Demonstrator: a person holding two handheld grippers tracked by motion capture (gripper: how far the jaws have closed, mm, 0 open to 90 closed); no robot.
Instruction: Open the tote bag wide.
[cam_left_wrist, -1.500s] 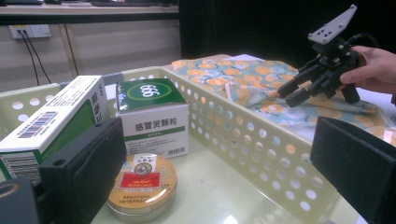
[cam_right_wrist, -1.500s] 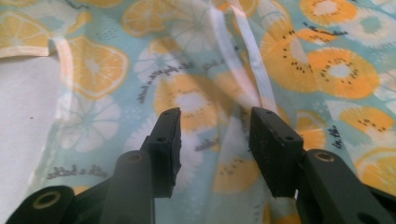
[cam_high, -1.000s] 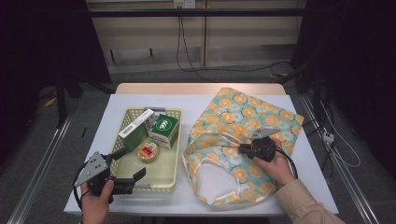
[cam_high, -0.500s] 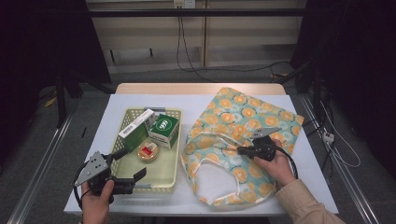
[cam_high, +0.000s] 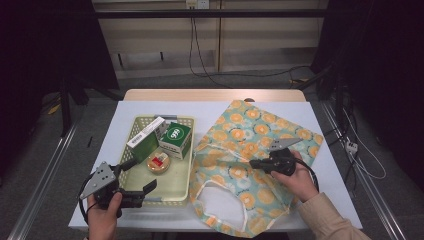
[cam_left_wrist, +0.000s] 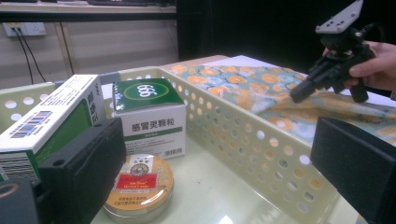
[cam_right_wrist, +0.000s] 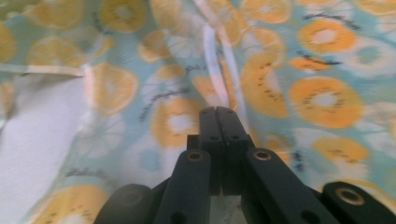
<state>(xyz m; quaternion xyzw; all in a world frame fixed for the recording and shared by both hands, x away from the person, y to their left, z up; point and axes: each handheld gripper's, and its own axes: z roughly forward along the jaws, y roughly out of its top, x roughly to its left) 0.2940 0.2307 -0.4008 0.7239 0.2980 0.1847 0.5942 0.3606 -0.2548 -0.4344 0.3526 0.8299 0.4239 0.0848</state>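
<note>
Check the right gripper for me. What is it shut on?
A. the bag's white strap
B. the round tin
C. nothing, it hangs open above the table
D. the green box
A: in the right gripper view the right gripper has its jaws pressed together on the white strap of the orange-print bag, while the tin and green box lie in the basket.

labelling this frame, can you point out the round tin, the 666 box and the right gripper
round tin (cam_left_wrist: 138, 184), left gripper view, on its orange lid
666 box (cam_left_wrist: 144, 92), left gripper view, on its green top
right gripper (cam_high: 253, 164), high view, at its closed jaw tips
</note>
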